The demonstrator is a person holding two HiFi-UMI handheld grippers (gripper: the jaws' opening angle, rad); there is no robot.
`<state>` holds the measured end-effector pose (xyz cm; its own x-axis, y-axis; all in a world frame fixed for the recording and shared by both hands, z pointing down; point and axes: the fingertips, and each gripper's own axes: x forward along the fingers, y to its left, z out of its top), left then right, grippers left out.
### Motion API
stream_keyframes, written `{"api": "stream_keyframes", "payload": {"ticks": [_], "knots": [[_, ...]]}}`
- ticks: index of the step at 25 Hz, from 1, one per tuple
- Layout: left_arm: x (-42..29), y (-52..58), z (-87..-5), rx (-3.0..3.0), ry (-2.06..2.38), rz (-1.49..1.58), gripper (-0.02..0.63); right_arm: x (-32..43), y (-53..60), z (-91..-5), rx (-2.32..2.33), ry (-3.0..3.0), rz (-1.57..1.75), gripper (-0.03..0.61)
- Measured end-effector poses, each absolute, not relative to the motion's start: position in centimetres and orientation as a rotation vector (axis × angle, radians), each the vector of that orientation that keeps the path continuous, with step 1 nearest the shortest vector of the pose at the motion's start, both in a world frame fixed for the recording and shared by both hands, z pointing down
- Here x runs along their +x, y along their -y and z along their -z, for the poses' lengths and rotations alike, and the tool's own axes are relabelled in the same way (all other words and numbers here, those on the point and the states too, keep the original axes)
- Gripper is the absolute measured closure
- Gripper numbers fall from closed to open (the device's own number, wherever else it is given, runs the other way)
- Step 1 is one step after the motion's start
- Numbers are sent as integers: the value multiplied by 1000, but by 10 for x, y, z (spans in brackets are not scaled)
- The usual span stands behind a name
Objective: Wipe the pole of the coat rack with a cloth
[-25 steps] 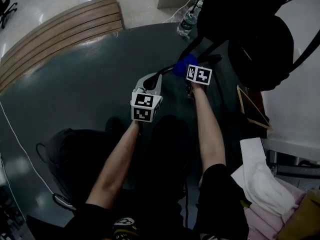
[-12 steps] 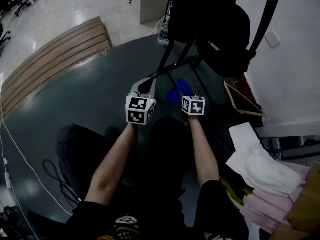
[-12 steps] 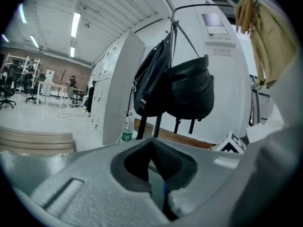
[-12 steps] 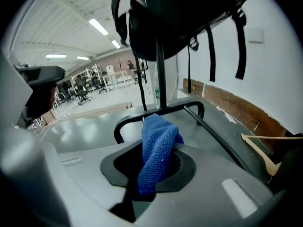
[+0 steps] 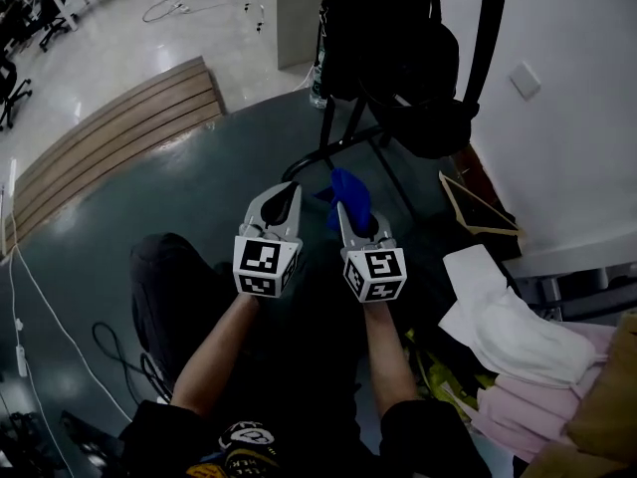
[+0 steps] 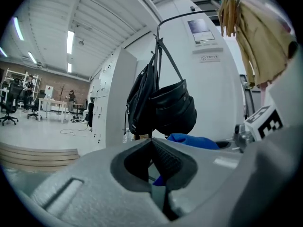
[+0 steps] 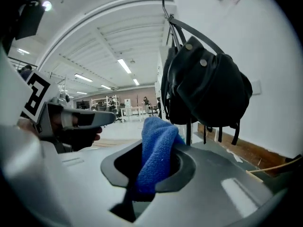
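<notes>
While my right gripper [image 5: 352,213] clamps the blue cloth [image 5: 345,189], I log the left gripper [image 5: 283,198] closed, empty.

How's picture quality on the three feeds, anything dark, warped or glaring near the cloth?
Head view: dim, the hanging bags go to featureless black, glare on the pale floor, yet the blue cloth reads clearly. Left gripper view: fisheye-bent, dark corners, bright ceiling lights. Right gripper view: same bend, cloth weave sharp.

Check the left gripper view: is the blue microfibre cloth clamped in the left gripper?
No, the left gripper is shut on nothing; the right gripper clamps the blue microfibre cloth.
</notes>
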<state>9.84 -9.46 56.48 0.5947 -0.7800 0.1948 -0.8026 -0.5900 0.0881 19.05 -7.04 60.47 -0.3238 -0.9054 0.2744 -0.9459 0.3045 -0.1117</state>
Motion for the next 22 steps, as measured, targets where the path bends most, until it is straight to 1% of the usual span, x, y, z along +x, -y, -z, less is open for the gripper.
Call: {"api": "stream_keyframes", "payload": {"ticks": [5,12,17,22], "knots": [[88,80,-564,2661,1348,-165,609,181,50,-591,1737,2424,-323,512],[85,71,-554,2762,1378,-272,609,173,46,-581,1761,2439,-344,512],[86,63,-556,2720,1340,-206,609,173,45,-580,1728,2450,-325,512],[81,59,-553,2600,1258,-43,609,176,34,-573,1751,2442,-352,512]]}}
